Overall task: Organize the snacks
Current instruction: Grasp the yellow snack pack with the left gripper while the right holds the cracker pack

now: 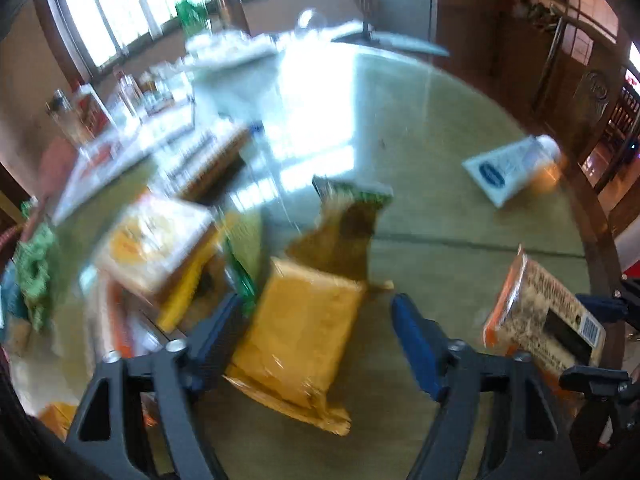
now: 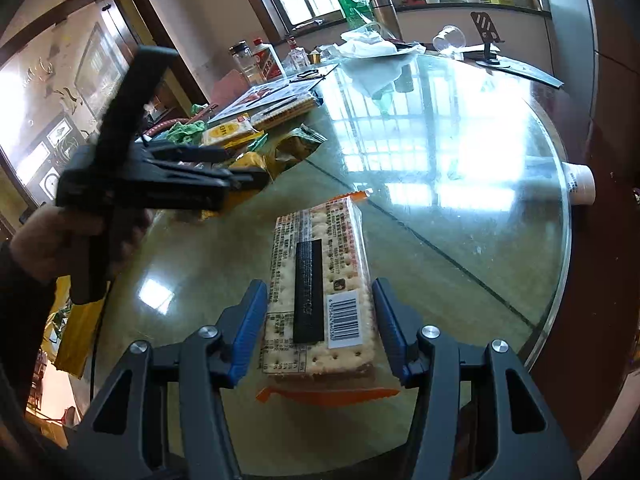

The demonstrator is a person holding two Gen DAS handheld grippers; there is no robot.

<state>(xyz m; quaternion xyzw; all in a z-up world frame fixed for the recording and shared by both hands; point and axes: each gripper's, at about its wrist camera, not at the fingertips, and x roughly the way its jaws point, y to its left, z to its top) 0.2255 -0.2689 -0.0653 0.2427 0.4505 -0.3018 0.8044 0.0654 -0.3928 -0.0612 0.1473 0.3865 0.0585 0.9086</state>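
Note:
My left gripper is open, its left finger beside a yellow-orange snack packet lying on the glass table; the view is blurred. A brown and green snack bag lies just beyond it. My right gripper is open around a clear cracker pack with orange ends, fingers on either side, not pressing it. The cracker pack also shows in the left wrist view. The left gripper body shows in the right wrist view at the left, over the snack pile.
A yellow cracker box and green bag lie at the left. A notebook, bottles, a white cloth and a phone stand crowd the far side. A white tube lies near the table's right edge.

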